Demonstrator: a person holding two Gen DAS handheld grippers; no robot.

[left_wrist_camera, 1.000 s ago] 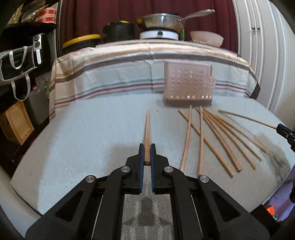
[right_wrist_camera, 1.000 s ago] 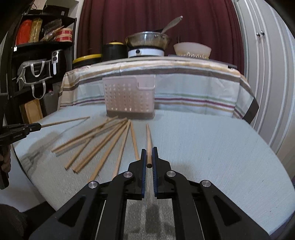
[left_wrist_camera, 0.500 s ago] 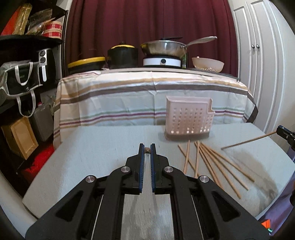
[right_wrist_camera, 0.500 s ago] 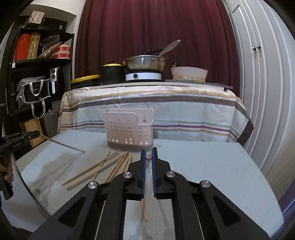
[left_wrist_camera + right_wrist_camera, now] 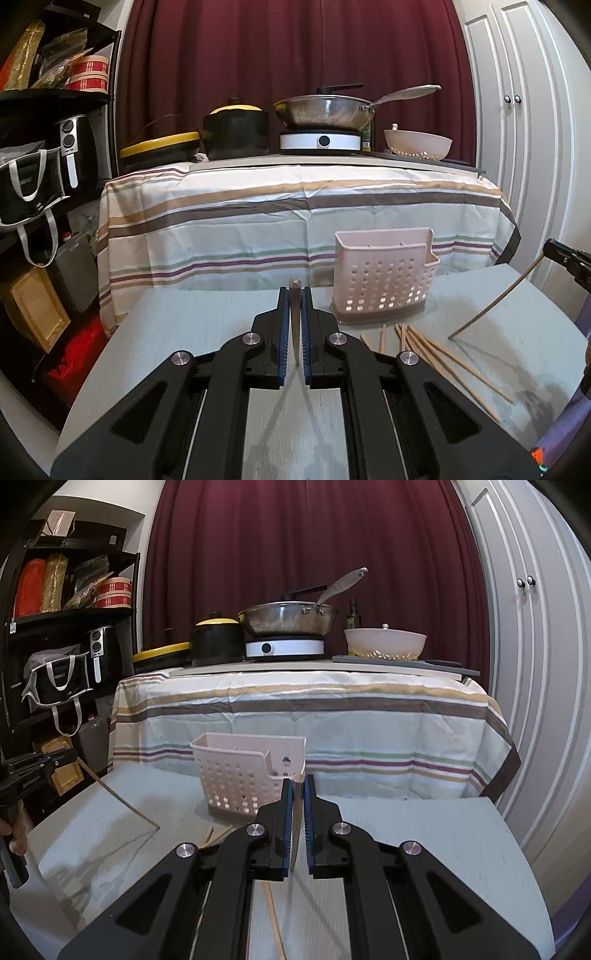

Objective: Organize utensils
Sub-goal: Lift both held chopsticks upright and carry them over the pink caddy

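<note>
My left gripper (image 5: 294, 295) is shut on a wooden chopstick (image 5: 295, 317) that hangs tilted, tip down toward the table. My right gripper (image 5: 298, 782) is shut on another chopstick (image 5: 295, 823), also tilted tip down. The pink perforated utensil caddy (image 5: 384, 280) stands upright on the pale table, right of and beyond the left gripper; in the right wrist view the caddy (image 5: 243, 775) is just left of and beyond the right gripper. Several loose chopsticks (image 5: 436, 350) lie on the table in front of the caddy. The right gripper's chopstick (image 5: 495, 299) shows at the right of the left wrist view.
Behind the pale table (image 5: 184, 332) stands a higher table with a striped cloth (image 5: 295, 218) carrying a wok (image 5: 325, 110), a black pot (image 5: 236, 133) and a bowl (image 5: 417, 144). Dark shelves with bags (image 5: 33, 184) are at left, white cabinet doors (image 5: 517, 147) at right.
Both grippers have lifted their chopsticks off the table and risen; the chopsticks went from lying flat to hanging tip down. The view has tilted up toward the caddy.
</note>
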